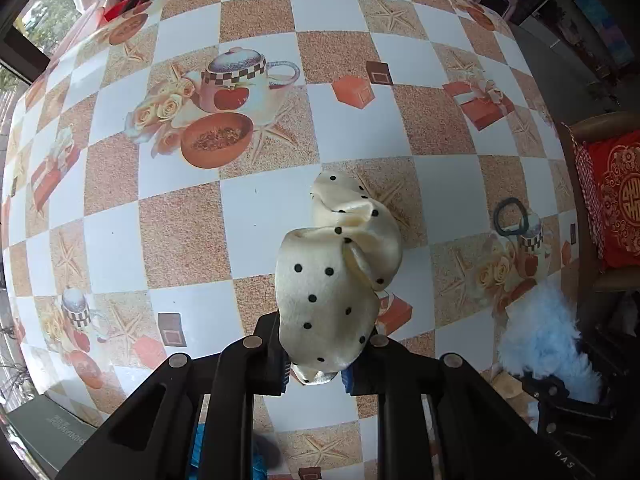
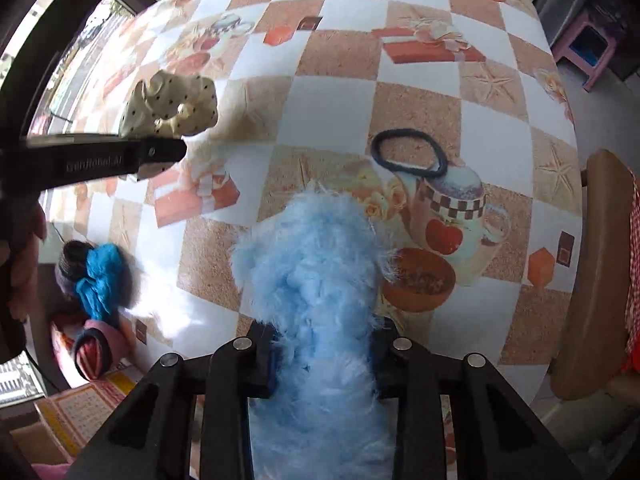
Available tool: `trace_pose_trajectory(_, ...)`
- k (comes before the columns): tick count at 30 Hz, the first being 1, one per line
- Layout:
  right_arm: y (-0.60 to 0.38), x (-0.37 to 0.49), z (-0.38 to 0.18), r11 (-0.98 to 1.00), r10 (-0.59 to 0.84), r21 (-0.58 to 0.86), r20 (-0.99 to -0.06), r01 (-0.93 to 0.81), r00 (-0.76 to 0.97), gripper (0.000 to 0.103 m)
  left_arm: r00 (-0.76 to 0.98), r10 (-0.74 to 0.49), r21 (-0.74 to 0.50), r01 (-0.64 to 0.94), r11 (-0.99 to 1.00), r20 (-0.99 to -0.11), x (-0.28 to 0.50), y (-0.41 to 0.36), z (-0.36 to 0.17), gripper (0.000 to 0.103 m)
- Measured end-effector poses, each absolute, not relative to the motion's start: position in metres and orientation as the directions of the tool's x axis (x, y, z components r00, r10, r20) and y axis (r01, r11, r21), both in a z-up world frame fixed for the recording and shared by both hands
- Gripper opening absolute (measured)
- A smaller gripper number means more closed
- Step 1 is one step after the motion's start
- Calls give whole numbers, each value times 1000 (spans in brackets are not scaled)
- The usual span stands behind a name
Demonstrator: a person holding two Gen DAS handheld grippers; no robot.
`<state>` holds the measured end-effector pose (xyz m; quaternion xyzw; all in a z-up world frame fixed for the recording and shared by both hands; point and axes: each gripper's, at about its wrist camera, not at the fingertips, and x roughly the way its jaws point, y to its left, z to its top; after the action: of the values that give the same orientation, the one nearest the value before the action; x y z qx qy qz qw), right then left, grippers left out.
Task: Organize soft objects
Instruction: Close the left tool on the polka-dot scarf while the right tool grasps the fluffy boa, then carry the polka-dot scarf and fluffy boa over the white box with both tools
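Note:
My left gripper (image 1: 316, 364) is shut on a cream scrunchie with black dots (image 1: 332, 276) and holds it above the checkered table (image 1: 256, 220). The same scrunchie (image 2: 172, 108) and the left gripper's finger (image 2: 160, 154) show at the left of the right wrist view. My right gripper (image 2: 324, 360) is shut on a fluffy light-blue scrunchie (image 2: 316, 292), also seen at the right edge of the left wrist view (image 1: 544, 340). A thin black hair tie (image 2: 410, 154) lies flat on the table ahead of the right gripper; it also shows in the left wrist view (image 1: 510, 218).
A pile of soft items lies at the table's left edge: a bright blue scrunchie (image 2: 100, 280), a dark one (image 2: 72, 264) and a pink-and-striped one (image 2: 96, 350). A wooden chair (image 2: 596, 272) with a red cushion (image 1: 620, 208) stands by the right edge.

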<state>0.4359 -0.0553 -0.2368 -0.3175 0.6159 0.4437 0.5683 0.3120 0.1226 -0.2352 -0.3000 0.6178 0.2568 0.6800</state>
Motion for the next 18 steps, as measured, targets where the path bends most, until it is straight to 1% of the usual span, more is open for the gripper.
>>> trace_pose_trajectory(8,-47,418,-202,406,172,231,-970,-884,-174,33,172,53,-85,-706,703,-984,260,108,-180,20)
trace_pose_trajectory(18,-29,334,-164,302,193,281,-954,-911,-230,33,207,96,-83,-713,696,-974,186,74,-136,20)
